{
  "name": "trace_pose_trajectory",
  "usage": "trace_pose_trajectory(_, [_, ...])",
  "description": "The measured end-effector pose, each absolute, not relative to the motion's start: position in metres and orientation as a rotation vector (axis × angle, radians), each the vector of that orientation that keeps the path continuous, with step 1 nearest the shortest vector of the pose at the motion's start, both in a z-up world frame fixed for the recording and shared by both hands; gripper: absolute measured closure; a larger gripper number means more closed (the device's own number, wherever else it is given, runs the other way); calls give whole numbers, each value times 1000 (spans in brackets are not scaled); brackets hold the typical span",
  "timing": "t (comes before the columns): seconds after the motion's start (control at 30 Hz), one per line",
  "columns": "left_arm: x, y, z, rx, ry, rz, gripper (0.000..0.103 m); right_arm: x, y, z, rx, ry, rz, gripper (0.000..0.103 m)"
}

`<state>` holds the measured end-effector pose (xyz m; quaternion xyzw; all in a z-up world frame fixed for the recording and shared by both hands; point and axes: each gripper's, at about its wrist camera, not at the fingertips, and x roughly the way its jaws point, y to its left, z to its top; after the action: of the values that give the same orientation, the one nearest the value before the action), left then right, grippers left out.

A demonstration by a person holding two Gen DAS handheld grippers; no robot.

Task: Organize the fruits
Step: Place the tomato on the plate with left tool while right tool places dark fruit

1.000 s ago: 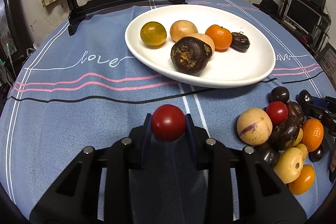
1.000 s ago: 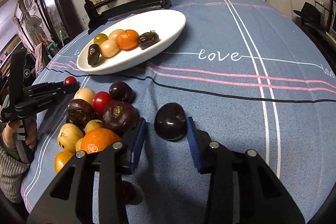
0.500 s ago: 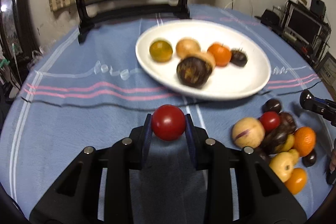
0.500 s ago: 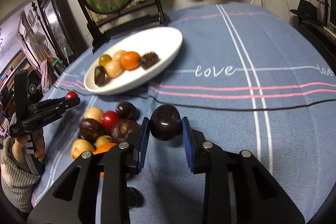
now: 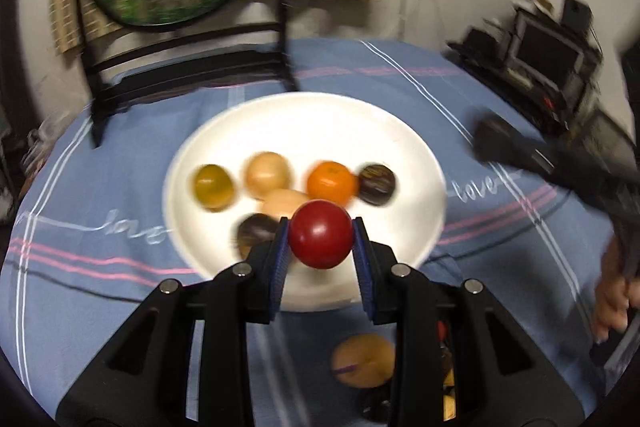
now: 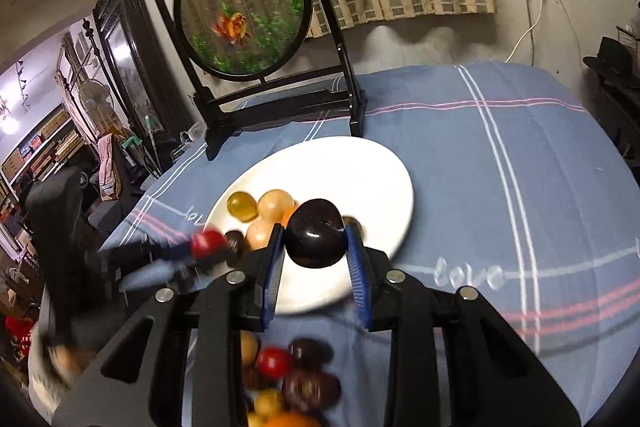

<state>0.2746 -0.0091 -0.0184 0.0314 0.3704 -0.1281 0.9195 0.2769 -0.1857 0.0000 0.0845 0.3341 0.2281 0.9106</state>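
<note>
blue striped cloth covers the surface (image 6: 520, 155), with a round painted screen (image 6: 242, 7) standing at the far edge and a white plate (image 5: 304, 123) sitting in front of it. i've got my left hand-held gripper (image 5: 320, 247) clamped on a red tomato (image 5: 321, 234), hanging over the near rim of that plate. my right hand-held gripper (image 6: 314, 251) is clamped on a dark round fruit (image 6: 316, 233), also above the plate's near side. so this looks like the carry-and-drop step, both loads up at once. next i reckon each fruit needs lowering into a bare patch of plate, clear of the orange (image 5: 331, 181) and its neighbours, then a gentle release so nothing rolls. the loose pile (image 6: 296, 379) waiting on the cloth is mostly hidden behind my gripper frames, and the left view is smeared with blur, so i can't count what's left.
</note>
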Motion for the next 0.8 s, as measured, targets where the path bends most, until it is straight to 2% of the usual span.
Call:
trace_pose_trajectory(0.3, [298, -29, -54, 100, 860, -289, 70, 347, -171, -38, 203, 789, 444, 71])
trace_pose_trajectory(0.33, [300, -29, -55, 104, 859, -285, 64, 351, -172, -40, 212, 801, 447, 70])
trace_pose_trajectory(0.37, [300, -30, -55, 109, 853, -283, 52, 352, -172, -41, 215, 807, 449, 70])
trace_pose_trajectory(0.4, [300, -29, -54, 111, 849, -283, 47, 353, -172, -41, 212, 811, 449, 67])
trace_pose_trajectory(0.43, [300, -29, -54, 114, 841, -280, 44, 354, -172, -40, 208, 808, 449, 51])
trace_pose_trajectory(0.47, [299, -29, -53, 116, 838, -279, 44, 352, -174, -38, 204, 794, 441, 28])
trace_pose_trajectory(0.5, [299, -29, -53, 115, 840, -283, 44, 349, -176, -35, 203, 767, 428, 25])
trace_pose_trajectory(0.6, [294, -28, -51, 123, 831, -282, 41, 341, -182, -24, 215, 708, 426, 25])
trace_pose_trajectory(0.7, [283, -19, -43, 129, 799, -274, 32, 330, -190, -9, 266, 683, 457, 25])
trace_pose_trajectory(0.73, [278, -15, -39, 123, 788, -270, 25, 325, -192, -3, 278, 670, 465, 24])
trace_pose_trajectory(0.8, [271, -6, -35, 105, 781, -274, 23, 310, -196, 9, 289, 639, 468, 13])
